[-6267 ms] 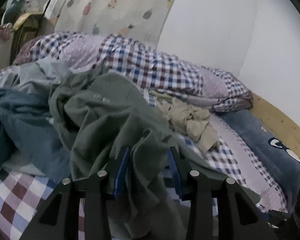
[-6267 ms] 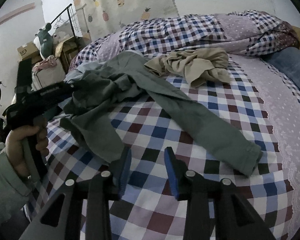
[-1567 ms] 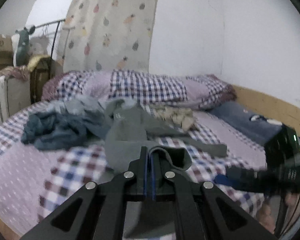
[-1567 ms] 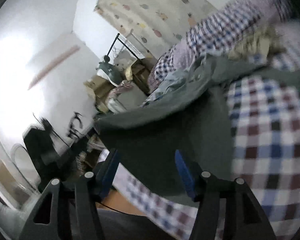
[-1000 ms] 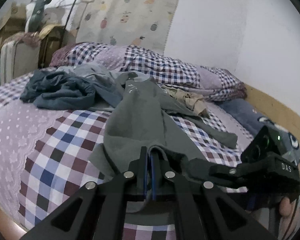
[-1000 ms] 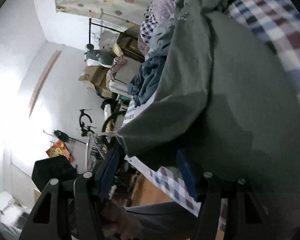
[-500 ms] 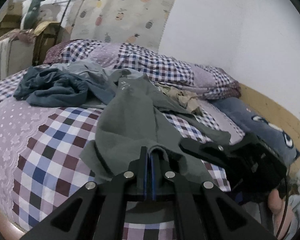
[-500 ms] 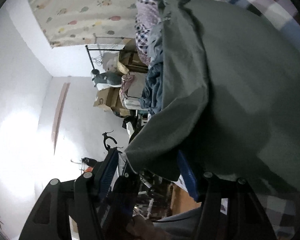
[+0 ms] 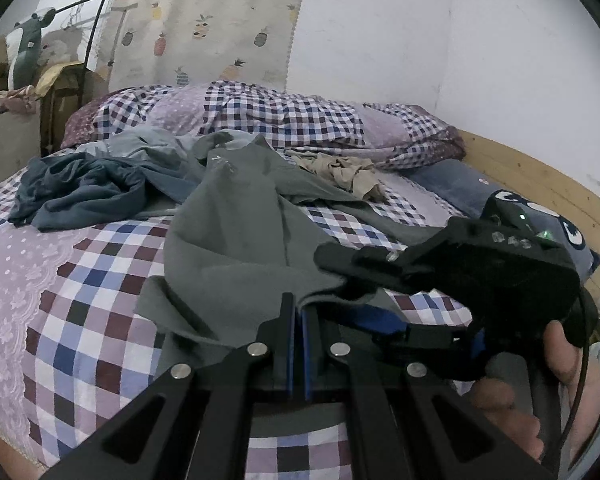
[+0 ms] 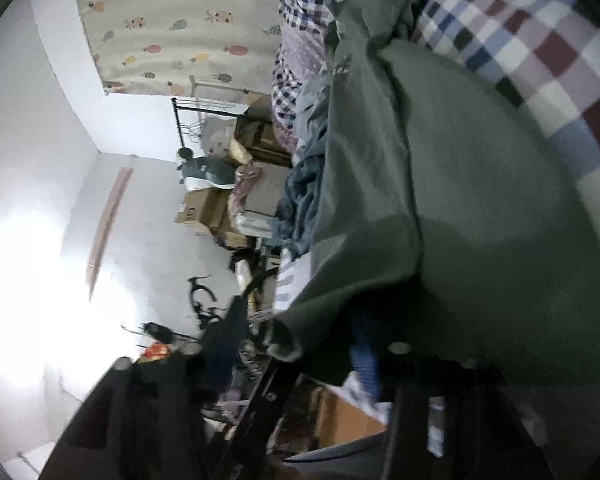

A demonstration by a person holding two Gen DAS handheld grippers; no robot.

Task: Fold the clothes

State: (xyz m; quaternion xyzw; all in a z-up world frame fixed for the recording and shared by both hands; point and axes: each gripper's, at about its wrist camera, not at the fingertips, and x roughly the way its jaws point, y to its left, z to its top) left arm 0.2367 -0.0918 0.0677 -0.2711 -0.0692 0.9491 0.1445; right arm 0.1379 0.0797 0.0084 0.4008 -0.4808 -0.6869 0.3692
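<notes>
A grey-green long-sleeved garment (image 9: pixel 236 232) lies spread over the checked bed sheet (image 9: pixel 100 280). My left gripper (image 9: pixel 296 316) is shut on its near hem, at the bottom middle of the left wrist view. Just to the right, my right gripper (image 9: pixel 336 286) straddles the same hem, one black finger above the cloth and a blue pad below it. Its jaws are closing, with a gap still showing. In the right wrist view, which is rolled sideways, the garment (image 10: pixel 480 220) fills the right half. Its hem hangs between the fingers of the right gripper (image 10: pixel 296 320).
A crumpled blue garment (image 9: pixel 84 196) and a beige one (image 9: pixel 344 172) lie further back on the bed. Behind them are a checked duvet (image 9: pixel 284 120) and a navy pillow (image 9: pixel 460 184). A wooden bed frame (image 9: pixel 540 184) runs along the right. A person's hand (image 9: pixel 560 352) holds the right gripper.
The right gripper has come in from the lower right to straddle the hem beside the left gripper, and its jaws have narrowed. The left gripper keeps its grip on the hem.
</notes>
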